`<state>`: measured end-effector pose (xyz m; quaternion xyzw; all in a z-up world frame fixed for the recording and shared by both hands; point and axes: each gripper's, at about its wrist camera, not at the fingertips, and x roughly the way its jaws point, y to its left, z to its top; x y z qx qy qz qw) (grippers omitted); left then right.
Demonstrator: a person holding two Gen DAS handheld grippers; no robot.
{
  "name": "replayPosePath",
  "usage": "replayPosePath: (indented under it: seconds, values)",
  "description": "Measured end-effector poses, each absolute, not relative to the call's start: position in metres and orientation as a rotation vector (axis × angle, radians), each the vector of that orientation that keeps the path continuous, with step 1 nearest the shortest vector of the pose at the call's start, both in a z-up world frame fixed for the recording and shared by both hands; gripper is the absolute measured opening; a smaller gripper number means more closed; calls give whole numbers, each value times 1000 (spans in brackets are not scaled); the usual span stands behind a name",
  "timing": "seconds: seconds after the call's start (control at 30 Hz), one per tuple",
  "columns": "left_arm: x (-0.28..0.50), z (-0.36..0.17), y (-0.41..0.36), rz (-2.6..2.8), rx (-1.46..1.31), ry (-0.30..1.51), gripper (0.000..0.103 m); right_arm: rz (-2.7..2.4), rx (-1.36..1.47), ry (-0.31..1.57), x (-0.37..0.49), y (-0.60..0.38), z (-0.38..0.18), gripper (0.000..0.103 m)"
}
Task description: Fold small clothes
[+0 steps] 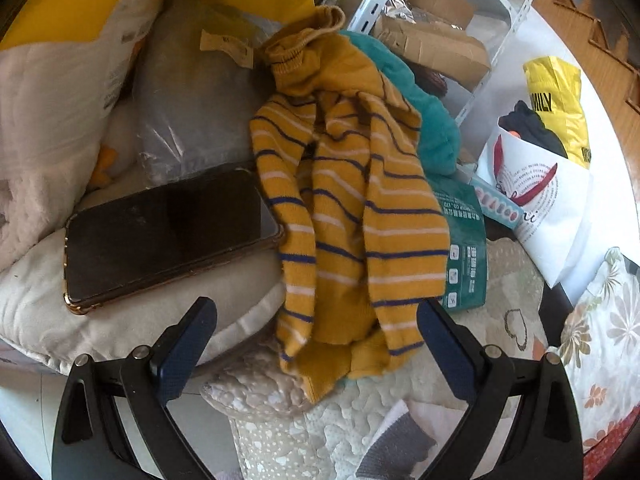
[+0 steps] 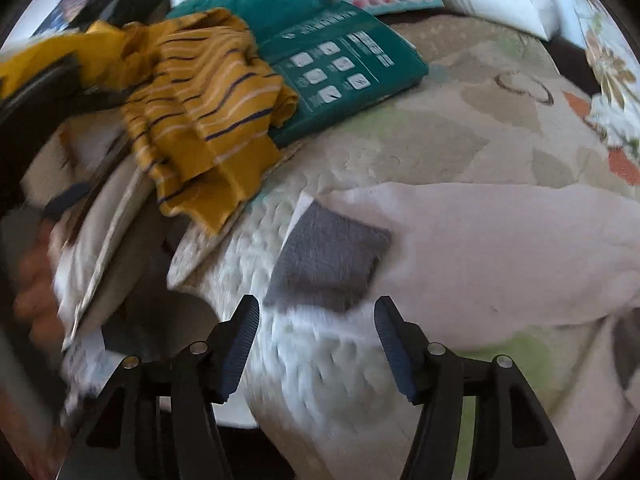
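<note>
A crumpled mustard-yellow garment with navy and white stripes [image 1: 348,208] lies in a heap on the quilted bed cover, over a teal garment [image 1: 424,112]. My left gripper [image 1: 316,312] is open, its fingers either side of the heap's near end, not touching it. The right wrist view is blurred; the striped garment [image 2: 204,108] lies at upper left there. My right gripper [image 2: 316,312] is open just before the grey cuff [image 2: 328,260] of a white garment [image 2: 500,248] spread on the cover. That cuff also shows in the left wrist view [image 1: 400,440].
A black phone [image 1: 168,232] lies on a beige cushion [image 1: 132,316] left of the heap. A green packet [image 1: 464,248] and white [image 1: 548,216] and yellow bags [image 1: 560,96] lie to the right. Metal shelving with cardboard [image 1: 436,40] stands behind.
</note>
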<state>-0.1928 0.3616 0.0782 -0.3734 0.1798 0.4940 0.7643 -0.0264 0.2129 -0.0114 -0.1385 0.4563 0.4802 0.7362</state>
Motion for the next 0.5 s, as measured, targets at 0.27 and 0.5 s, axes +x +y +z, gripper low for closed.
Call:
replayPosePath:
  seconds: [0.27, 0.5]
  values:
    - [-176, 79, 350, 1029, -776, 414, 100, 1018, -198, 1073, -10, 230, -28, 7]
    - [-144, 83, 322, 955, -698, 455, 100, 937, -132, 925, 11, 178, 29, 7]
